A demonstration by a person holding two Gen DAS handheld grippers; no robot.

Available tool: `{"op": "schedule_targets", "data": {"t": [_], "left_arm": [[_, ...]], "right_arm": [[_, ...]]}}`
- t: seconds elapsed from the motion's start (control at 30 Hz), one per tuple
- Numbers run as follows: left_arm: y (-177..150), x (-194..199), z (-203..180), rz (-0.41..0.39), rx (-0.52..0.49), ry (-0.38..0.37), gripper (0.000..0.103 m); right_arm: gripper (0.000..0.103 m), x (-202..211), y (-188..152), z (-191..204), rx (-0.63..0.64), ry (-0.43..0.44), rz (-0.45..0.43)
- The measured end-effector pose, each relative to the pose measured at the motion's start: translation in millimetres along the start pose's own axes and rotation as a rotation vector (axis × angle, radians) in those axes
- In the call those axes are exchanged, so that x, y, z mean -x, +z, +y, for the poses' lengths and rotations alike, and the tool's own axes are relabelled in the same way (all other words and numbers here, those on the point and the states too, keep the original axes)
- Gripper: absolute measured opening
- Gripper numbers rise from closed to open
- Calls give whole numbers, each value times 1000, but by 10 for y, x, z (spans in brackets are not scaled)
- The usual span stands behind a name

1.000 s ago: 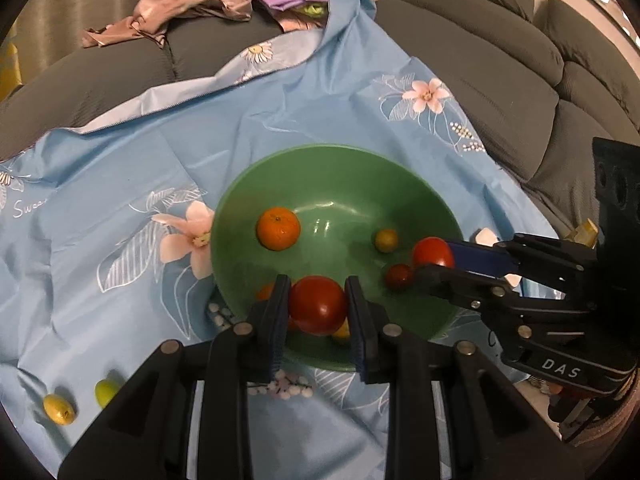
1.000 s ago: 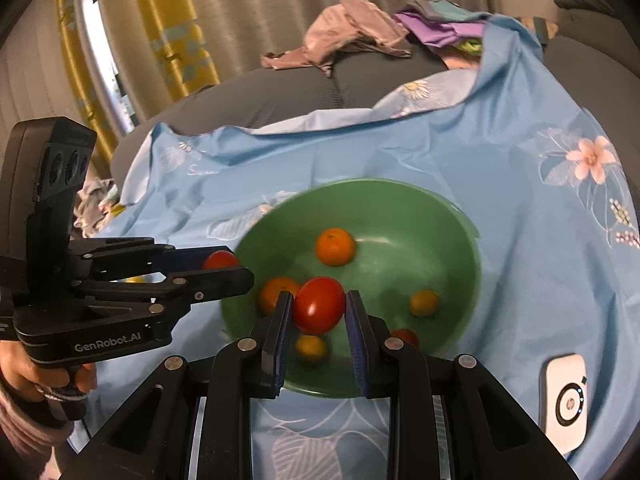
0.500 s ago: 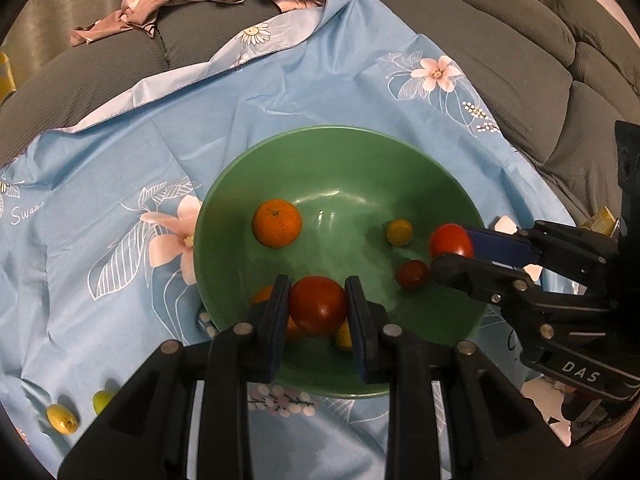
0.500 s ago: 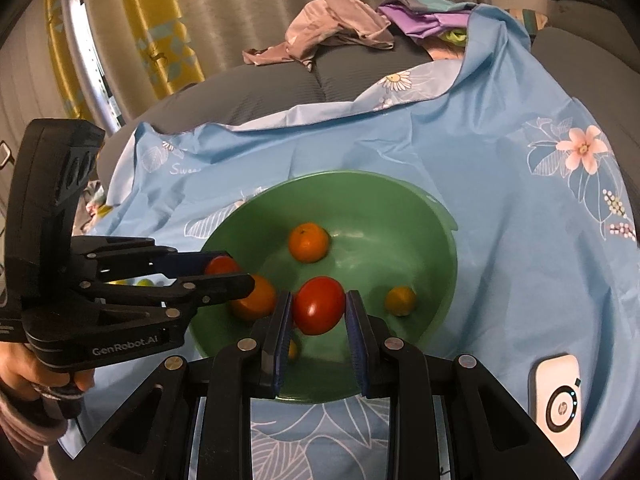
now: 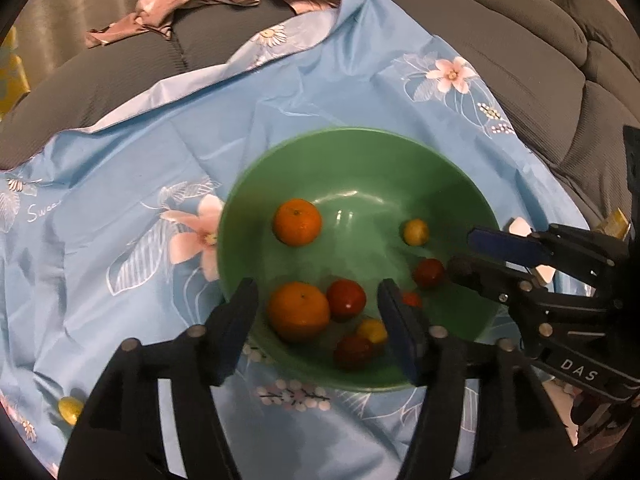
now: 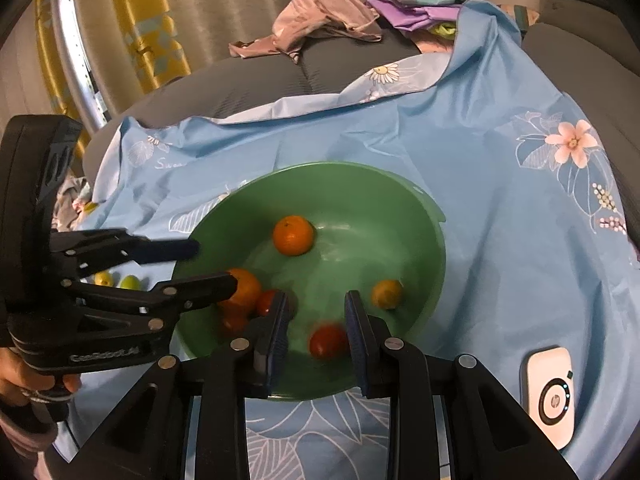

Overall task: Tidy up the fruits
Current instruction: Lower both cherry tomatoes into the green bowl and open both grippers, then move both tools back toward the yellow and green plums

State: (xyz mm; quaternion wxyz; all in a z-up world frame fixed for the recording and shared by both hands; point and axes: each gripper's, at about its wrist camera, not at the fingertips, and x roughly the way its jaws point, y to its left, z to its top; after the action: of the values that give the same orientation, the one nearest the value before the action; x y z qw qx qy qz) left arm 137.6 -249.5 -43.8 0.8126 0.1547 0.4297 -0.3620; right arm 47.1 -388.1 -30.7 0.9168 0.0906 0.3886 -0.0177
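A green bowl [image 5: 360,132] [image 6: 320,166] holds two oranges [image 5: 297,222] [image 5: 298,312], several tomatoes and small yellow fruits [image 5: 416,232]. My left gripper [image 5: 317,292] [image 6: 214,264] hangs over the bowl's near side with its jaws opening. A red tomato [image 5: 346,298] lies loose below them beside the nearer orange. My right gripper [image 6: 316,298] [image 5: 462,254] hovers over the bowl's other side, jaws a little apart. Its pads touch nothing. A blurred red tomato [image 6: 328,342] shows lower down between its fingers, free of them.
A blue flowered cloth [image 5: 320,92] covers a grey sofa [image 5: 520,52]. Small yellow-green fruits lie on the cloth left of the bowl [image 6: 130,281] [image 5: 70,408]. A white device [image 6: 550,392] lies at the right. Clothes [image 6: 320,16] are piled behind. A hand [image 6: 24,380] holds the left gripper.
The left jaws spread and their tomato dropped into the bowl. The tomato in the right jaws slipped out downward. Both grippers came closer to the bowl.
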Motion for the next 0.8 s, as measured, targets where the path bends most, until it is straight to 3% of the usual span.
{"op": "schedule_targets", "data": {"t": [0.17,0.33,0.63,0.8], "left_arm": [[-62,189,59,-30,34,18,79],[-274,422,156,-47,74,54,87],[-1056,881,559,-36,224,145,98],[-1517,1109,839,-29,317,194,98]], "right_arm": [[29,100,-2,70,13,-7,-10],[30,207,-15,215,43,1,-20],[30,365,-84,554,100,36,-22],[32,386,-120,839,152,60,-9]]}}
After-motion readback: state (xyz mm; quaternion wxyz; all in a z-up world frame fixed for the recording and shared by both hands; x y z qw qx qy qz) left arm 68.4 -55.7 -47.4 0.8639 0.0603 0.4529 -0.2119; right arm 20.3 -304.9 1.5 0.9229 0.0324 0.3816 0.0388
